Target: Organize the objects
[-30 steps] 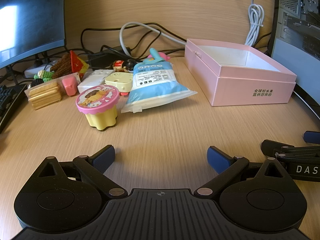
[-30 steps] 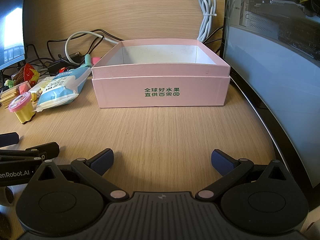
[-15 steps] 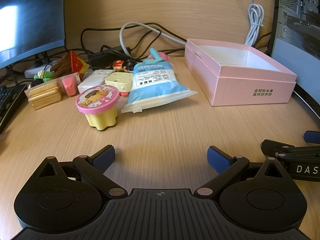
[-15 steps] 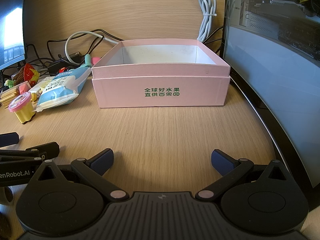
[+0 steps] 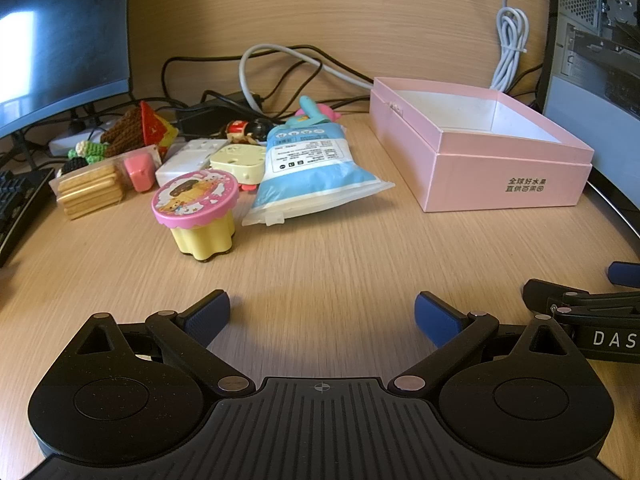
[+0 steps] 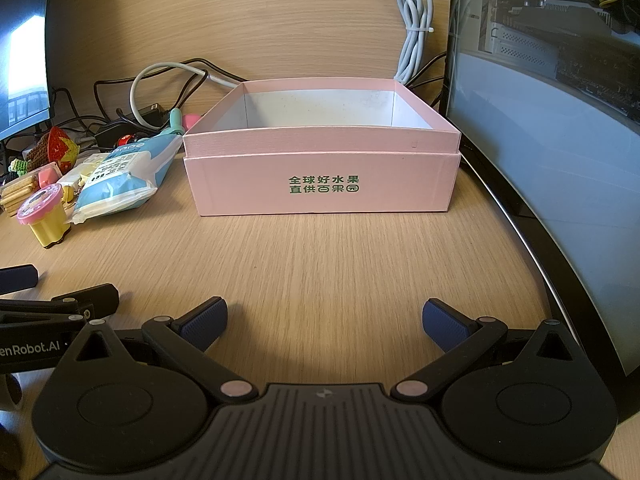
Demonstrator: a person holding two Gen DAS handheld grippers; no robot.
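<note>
The pink box (image 6: pixel 320 184) is seen sitting open-topped on the wooden counter (image 6: pixel 320 272), its printed long side turned squarely toward the right wrist camera and its long axis running left to right across that view; in the left wrist view it lies toward the right and is seen from one corner. Its white interior is shown bare.

To the left of the box, the blue and white pouch (image 5: pixel 312 168) is laid flat, its long axis running away from the left camera, the sealed wide end nearest and the narrow end toward the wall. Just beside its near left corner, the yellow cup with the pink lid (image 5: pixel 198 212) is stood upright. Behind these, a clutter of small things is bunched together: a wafer pack (image 5: pixel 90 192), a pink block (image 5: pixel 138 168), a white block (image 5: pixel 188 160) and a crocheted toy (image 5: pixel 124 136). Cables (image 5: pixel 280 64) are trailed along the wall behind.

The left hand-held gripper (image 5: pixel 322 318) is held low over bare counter, its jaws spread wide, nothing grasped or touched between the blue pads. The right hand-held gripper (image 6: pixel 324 322) is likewise spread wide and nothing is held; it is pointed straight at the box front, well apart from it. The two are held side by side.
</note>
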